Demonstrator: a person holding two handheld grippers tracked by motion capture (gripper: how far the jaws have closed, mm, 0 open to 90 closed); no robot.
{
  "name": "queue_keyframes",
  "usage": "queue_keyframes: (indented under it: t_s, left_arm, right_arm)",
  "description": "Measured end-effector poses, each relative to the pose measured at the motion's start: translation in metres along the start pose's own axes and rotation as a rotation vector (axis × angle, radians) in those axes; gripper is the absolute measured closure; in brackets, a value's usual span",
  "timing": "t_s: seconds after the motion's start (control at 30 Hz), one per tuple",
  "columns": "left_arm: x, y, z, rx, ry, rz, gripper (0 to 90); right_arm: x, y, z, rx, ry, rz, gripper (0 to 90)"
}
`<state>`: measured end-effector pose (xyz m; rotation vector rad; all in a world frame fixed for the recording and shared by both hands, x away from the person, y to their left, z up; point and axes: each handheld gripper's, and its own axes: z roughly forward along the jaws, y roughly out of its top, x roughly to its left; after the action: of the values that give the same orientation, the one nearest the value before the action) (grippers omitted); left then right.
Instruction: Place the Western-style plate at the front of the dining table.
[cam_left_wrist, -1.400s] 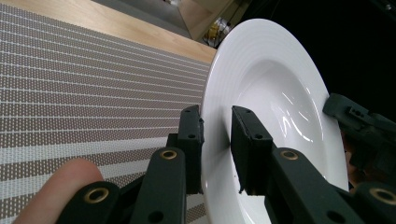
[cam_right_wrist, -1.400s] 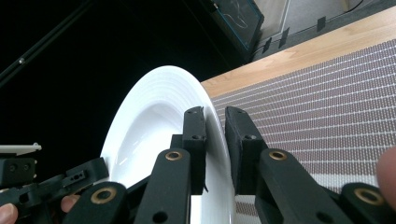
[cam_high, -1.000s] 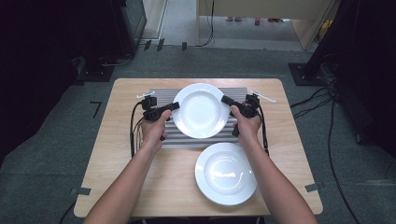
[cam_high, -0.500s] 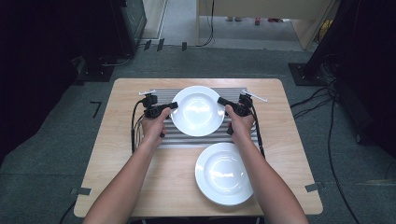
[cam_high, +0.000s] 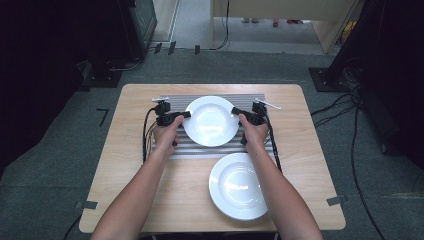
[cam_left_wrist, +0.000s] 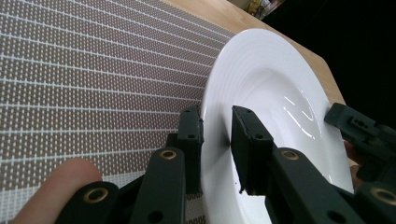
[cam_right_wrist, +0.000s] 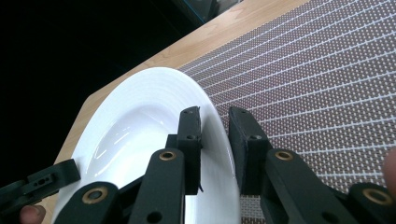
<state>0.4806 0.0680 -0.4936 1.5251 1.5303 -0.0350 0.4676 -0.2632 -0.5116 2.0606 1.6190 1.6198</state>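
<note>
1. Plate (cam_high: 211, 120), white, with a deep well, over the striped placemat (cam_high: 220, 148) at the far middle of the wooden table (cam_high: 125, 165); gripped at its left and right rim.
2. Left gripper (cam_high: 184, 115) at the plate's left rim; in the left gripper view (cam_left_wrist: 215, 135), jaws astride the rim, one under it and one over the inner face, closed on it.
3. Right gripper (cam_high: 236, 111) at the plate's right rim; in the right gripper view (cam_right_wrist: 215, 135), same grip, rim pinched between the two black jaws.
4. Plate (cam_left_wrist: 275, 107) seen nearly edge-on from the left gripper view, placemat (cam_left_wrist: 93, 79) behind it; whether resting on the mat or lifted off it, cannot tell.
5. From the right gripper view, plate (cam_right_wrist: 149, 140) with placemat (cam_right_wrist: 317, 79) to the right and the other gripper's jaw tip low at the left.
6. Second plate (cam_high: 238, 186), white, same kind, flat on bare wood near the front right, just beyond the mat's near edge, apart from both grippers.
7. Forearms up from the bottom edge, right arm crossing the second plate's right edge.
8. Black cables along the table beside each hand.
</note>
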Motion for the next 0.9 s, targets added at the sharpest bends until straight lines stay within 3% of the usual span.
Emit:
queue_keyframes:
  t_s: [0.37, 0.6, 0.7, 0.8, 0.9]
  left_arm:
    - [0.009, 0.004, 0.005, 0.004, 0.015, -0.056, 75.2]
    - [0.008, 0.002, 0.009, 0.009, 0.030, -0.013, 71.9]
    - [0.008, 0.002, 0.010, 0.018, -0.016, -0.011, 57.6]
    - [0.004, 0.001, 0.008, 0.022, 0.028, 0.047, 47.3]
    - [0.004, 0.001, 0.005, 0.047, 0.060, 0.079, 39.5]
  right_arm:
    - [0.004, -0.002, 0.010, 0.025, -0.029, -0.009, 77.1]
    - [0.004, -0.003, 0.012, 0.012, -0.042, -0.036, 76.2]
    - [0.006, -0.004, 0.014, 0.000, -0.043, -0.074, 69.5]
    - [0.006, -0.004, 0.012, 0.005, -0.068, -0.104, 62.6]
    - [0.009, 0.001, 0.005, -0.017, -0.106, -0.176, 58.0]
